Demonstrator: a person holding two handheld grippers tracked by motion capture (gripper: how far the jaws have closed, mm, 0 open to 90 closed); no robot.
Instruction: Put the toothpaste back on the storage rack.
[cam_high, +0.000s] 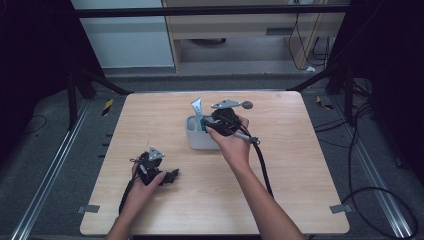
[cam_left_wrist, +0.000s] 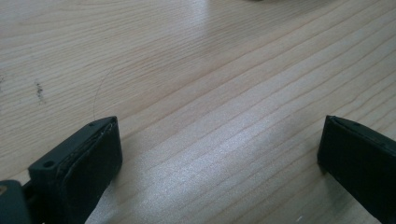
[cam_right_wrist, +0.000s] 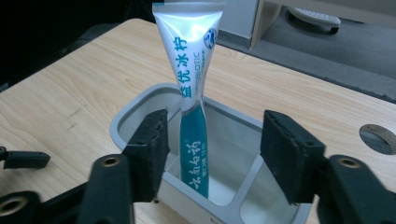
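Two grippers over pale woodgrain tabletop (cam_high: 280, 200): left gripper (cam_high: 172, 176) near front-left corner, right gripper (cam_high: 207, 126) at grey rectangular bin (cam_high: 196, 142) mid-table. Left gripper (cam_left_wrist: 219, 163): spread wide, nothing between. Right gripper (cam_right_wrist: 212, 154): half open around glossy toothpaste tube (cam_right_wrist: 191, 116), upright in bin (cam_right_wrist: 140, 109), not pinching it.

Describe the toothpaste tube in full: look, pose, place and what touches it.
The toothpaste tube is soft glossy plastic, silver-white above and teal below, with printed lettering. It stands nearly upright, flat crimped end up, lower end down inside the grey divided container on the wooden table, leaning at its rim. The right claw straddles it with its jaws apart; neither pad visibly presses on it. Its cap end is hidden inside the container.
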